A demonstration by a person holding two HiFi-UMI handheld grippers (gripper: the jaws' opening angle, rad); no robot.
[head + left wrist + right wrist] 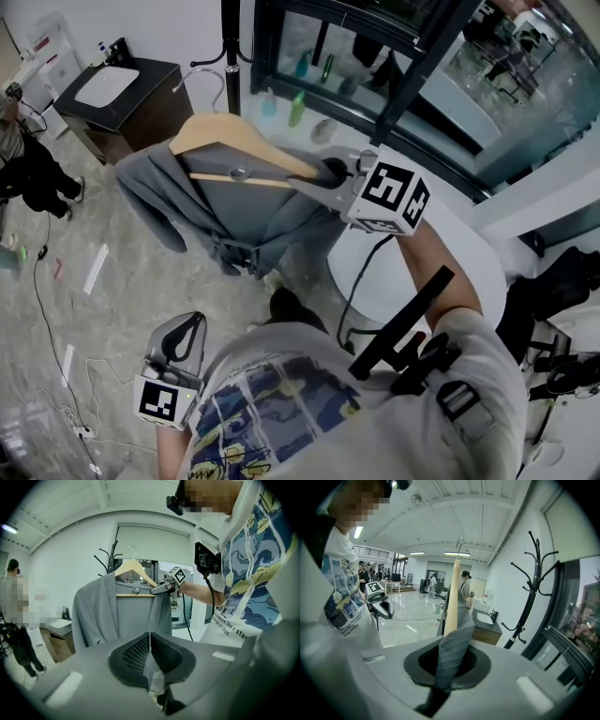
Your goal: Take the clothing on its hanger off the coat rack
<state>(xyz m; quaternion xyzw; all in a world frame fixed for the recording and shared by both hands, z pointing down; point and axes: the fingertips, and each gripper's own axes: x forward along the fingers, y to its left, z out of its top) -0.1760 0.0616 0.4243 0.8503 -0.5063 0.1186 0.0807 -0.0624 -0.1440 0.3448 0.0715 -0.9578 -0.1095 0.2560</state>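
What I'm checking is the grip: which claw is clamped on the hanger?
The right claw, pinching the end of the wooden hanger through the grey jacket. The left claw hangs low, shut, empty.

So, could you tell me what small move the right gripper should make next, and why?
Probably draw the hanger a little away from the coat rack: the right gripper is shut on its cloth-covered end, and its hook end looks close to the rack's arms.
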